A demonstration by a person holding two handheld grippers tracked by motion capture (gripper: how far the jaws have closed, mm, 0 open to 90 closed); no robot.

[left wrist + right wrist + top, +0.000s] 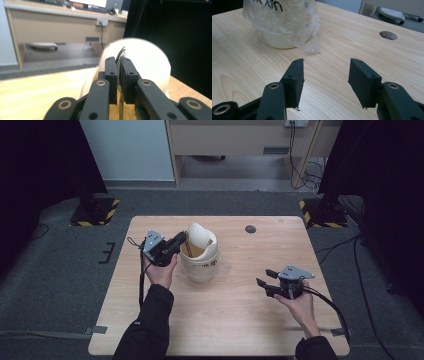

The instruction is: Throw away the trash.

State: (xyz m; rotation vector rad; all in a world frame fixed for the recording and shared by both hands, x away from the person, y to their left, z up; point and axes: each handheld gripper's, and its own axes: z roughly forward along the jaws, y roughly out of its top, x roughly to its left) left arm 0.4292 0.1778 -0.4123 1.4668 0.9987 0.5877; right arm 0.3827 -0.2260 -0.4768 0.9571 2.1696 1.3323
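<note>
Left gripper point(181, 239) clamped on a white paper cup point(199, 236) at frame centre, over the white container point(201, 262).

The left forearm is extended up the frame; the right gripper point(265, 277) is held low at lower right, its 2 jaws spread apart.

High cam overhead, gripper cams close, shared bucket point(201, 257)

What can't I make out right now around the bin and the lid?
- Bin contents: high view, the tilted lid covers the opening.
- What the left gripper pinches: left gripper view, too close and blurred; jaws nearly closed on a thin edge.
- Bag lettering: right gripper view, cut off by the top edge.
</note>
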